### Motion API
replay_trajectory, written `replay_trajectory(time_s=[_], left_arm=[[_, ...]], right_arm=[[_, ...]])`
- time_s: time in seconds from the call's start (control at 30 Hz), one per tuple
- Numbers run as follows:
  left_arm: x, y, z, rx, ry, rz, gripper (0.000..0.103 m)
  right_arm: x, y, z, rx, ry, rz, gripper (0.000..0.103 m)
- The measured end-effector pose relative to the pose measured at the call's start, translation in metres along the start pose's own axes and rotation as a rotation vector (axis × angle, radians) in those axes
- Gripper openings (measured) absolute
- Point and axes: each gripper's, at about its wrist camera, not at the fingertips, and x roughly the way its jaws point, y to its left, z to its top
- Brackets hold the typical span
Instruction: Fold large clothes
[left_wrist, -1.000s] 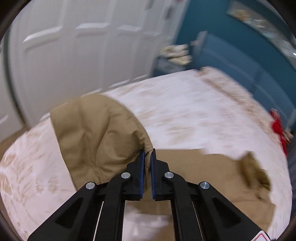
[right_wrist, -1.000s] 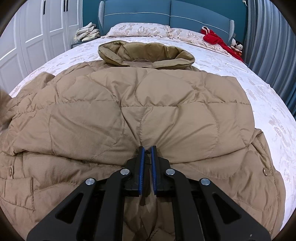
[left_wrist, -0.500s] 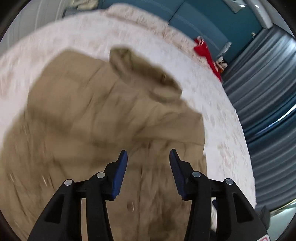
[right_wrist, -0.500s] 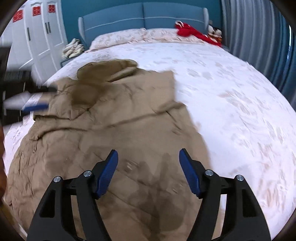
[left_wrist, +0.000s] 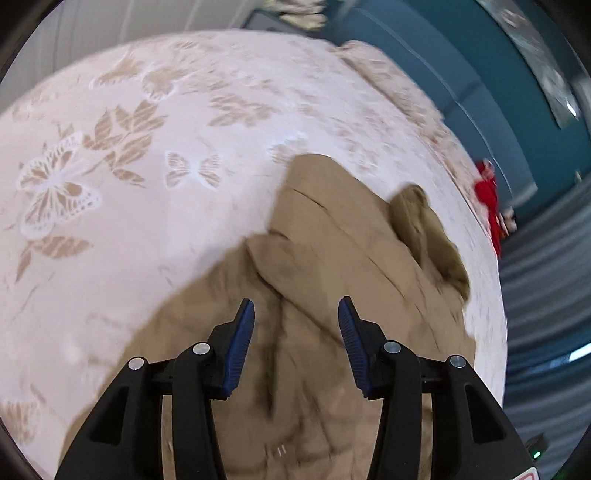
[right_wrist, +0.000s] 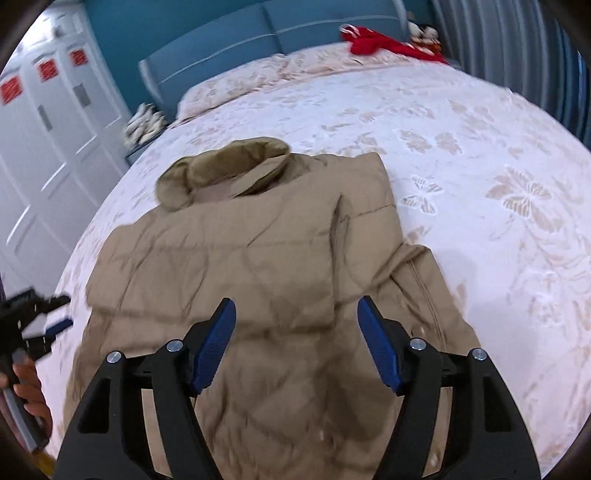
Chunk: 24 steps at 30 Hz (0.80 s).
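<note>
A tan quilted puffer coat (right_wrist: 240, 258) lies on the bed with both sides folded in, its hood (right_wrist: 225, 170) toward the headboard. In the left wrist view the same coat (left_wrist: 332, 258) spreads below my left gripper (left_wrist: 295, 314), which hovers open above its left part with nothing between the blue pads. My right gripper (right_wrist: 295, 314) hangs open over the coat's lower middle, holding nothing. The left gripper (right_wrist: 40, 325) also shows at the left edge of the right wrist view, held by a hand (right_wrist: 29, 391).
The bed (right_wrist: 480, 166) has a white bedspread with beige butterflies and leaves. A blue headboard (right_wrist: 277, 33), pillows (right_wrist: 240, 81) and a red item (right_wrist: 380, 44) are at the far end. White wardrobe doors (right_wrist: 48, 122) stand left, grey curtains (right_wrist: 517, 48) right.
Both grippers went from shut on coat fabric to open and let it go. The coat's sides now lie folded inward. The left gripper swung down over the coat; the right one rose.
</note>
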Motion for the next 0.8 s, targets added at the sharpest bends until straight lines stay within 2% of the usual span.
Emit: replay_trajectory(time_s=[0.07, 0.13, 0.17, 0.2, 0.23, 0.27, 0.33, 0.4, 0.47, 0.53, 0.57, 0.63, 0.8], left_arm=[[0.016, 0.009, 0.011, -0.061, 0.033, -0.015, 0.046], [0.033, 0.015, 0.018, -0.099, 0.058, -0.012, 0.044], [0.036, 0.016, 0.02, -0.105, 0.069, -0.009, 0.042], [0.041, 0.015, 0.021, -0.106, 0.077, -0.003, 0.04], [0.042, 0.013, 0.023, -0.095, 0.067, 0.011, 0.027], [0.04, 0.01, 0.024, -0.076, 0.052, 0.022, 0.017], [0.034, 0.002, 0.025, -0.047, 0.028, 0.022, 0.004], [0.028, -0.002, 0.024, -0.015, 0.003, 0.029, 0.003], [0.032, -0.005, 0.021, 0.027, -0.01, 0.065, 0.003], [0.04, -0.006, 0.011, 0.077, -0.021, 0.122, 0.003], [0.044, -0.006, 0.009, 0.083, -0.02, 0.139, 0.003], [0.049, -0.004, 0.0, 0.119, -0.033, 0.175, 0.003], [0.056, -0.003, -0.009, 0.171, -0.048, 0.216, 0.004]], right_arm=[[0.017, -0.005, 0.007, 0.054, 0.028, 0.001, 0.066], [0.032, -0.008, 0.009, 0.081, 0.061, -0.015, 0.055], [0.039, -0.007, 0.008, 0.08, 0.081, -0.013, 0.036], [0.042, -0.005, 0.008, 0.074, 0.094, -0.005, 0.025], [0.042, -0.001, 0.009, 0.056, 0.094, -0.001, 0.021], [0.035, 0.005, 0.012, 0.033, 0.07, 0.021, 0.01], [0.011, 0.017, 0.021, 0.002, -0.002, 0.059, 0.008], [-0.019, 0.023, 0.03, -0.019, -0.09, 0.098, 0.005], [-0.03, 0.025, 0.031, -0.053, -0.124, 0.09, 0.005], [-0.011, 0.024, 0.019, -0.125, -0.076, 0.005, 0.005], [0.007, 0.02, 0.01, -0.138, -0.02, -0.025, 0.005], [0.03, 0.009, -0.005, -0.12, 0.059, -0.036, 0.005], [0.051, 0.004, -0.023, -0.126, 0.083, -0.068, 0.008]])
